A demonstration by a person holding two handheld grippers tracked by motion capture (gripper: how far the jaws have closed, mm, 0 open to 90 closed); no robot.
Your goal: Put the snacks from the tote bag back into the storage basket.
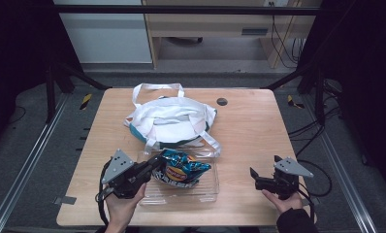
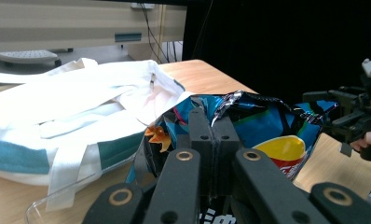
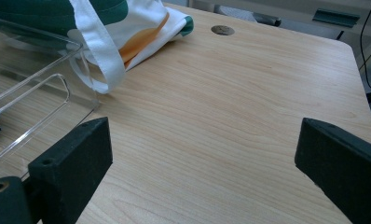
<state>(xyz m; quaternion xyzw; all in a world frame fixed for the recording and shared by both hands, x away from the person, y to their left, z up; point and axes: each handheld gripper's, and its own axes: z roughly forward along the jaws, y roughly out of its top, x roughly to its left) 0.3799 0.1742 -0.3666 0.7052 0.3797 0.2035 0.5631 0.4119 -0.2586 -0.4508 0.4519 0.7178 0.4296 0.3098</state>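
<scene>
The left gripper point(image 1: 154, 162) is clamped on the crinkled upper edge of the blue foil chip bag point(image 1: 181, 168), which lies in the clear plastic tray point(image 1: 208, 191). From this gripper the white cloth tote bag point(image 1: 171, 119) lies at about 12 o'clock, just beyond the tray. The right gripper point(image 1: 259, 178), jaws wide and empty, rests well apart at 3 o'clock over the wooden worktop point(image 1: 249, 126).
</scene>
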